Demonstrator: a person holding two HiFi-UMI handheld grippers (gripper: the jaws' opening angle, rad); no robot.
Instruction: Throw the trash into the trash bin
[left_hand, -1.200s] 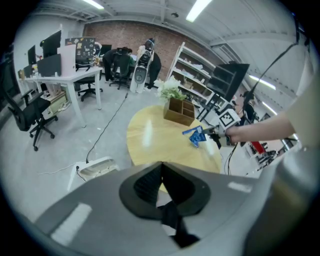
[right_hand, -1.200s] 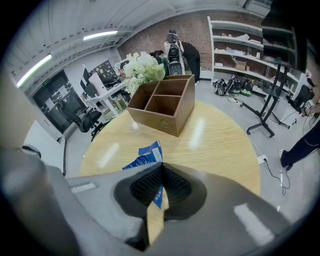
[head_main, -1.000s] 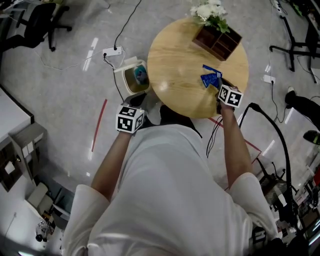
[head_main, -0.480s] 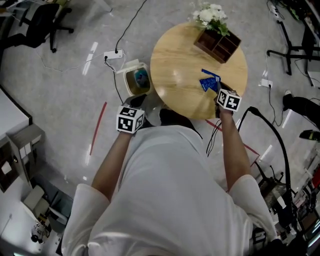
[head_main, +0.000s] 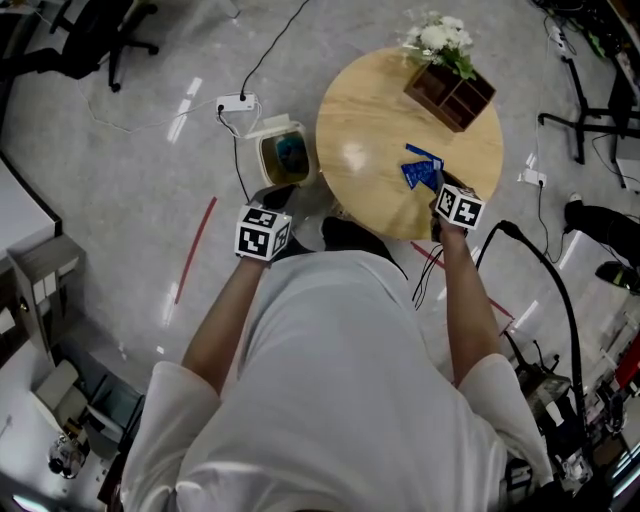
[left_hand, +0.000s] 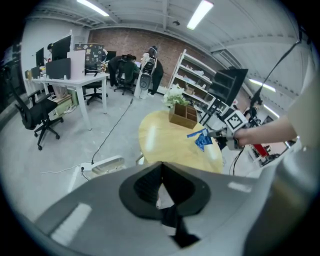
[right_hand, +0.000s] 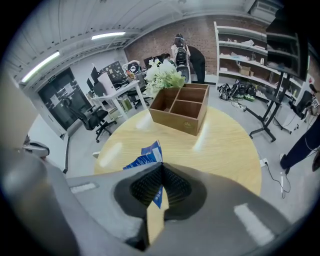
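Observation:
A crumpled blue wrapper hangs just above the round wooden table, near its front right edge. My right gripper is shut on it. In the right gripper view the wrapper sticks out past the closed right gripper. The trash bin, white-rimmed with something blue inside, stands on the floor left of the table. My left gripper hovers over the floor just in front of the bin. Its jaws meet with nothing between them. The left gripper view also shows the wrapper over the table.
A wooden compartment box with white flowers sits at the table's far side. A power strip and cables lie on the floor behind the bin. Office chairs, stands and a thick black cable surround the table.
The right gripper has drawn the wrapper slightly back toward the table's near edge. The head view has shifted, so table and bin sit further right. The left gripper stays near the bin.

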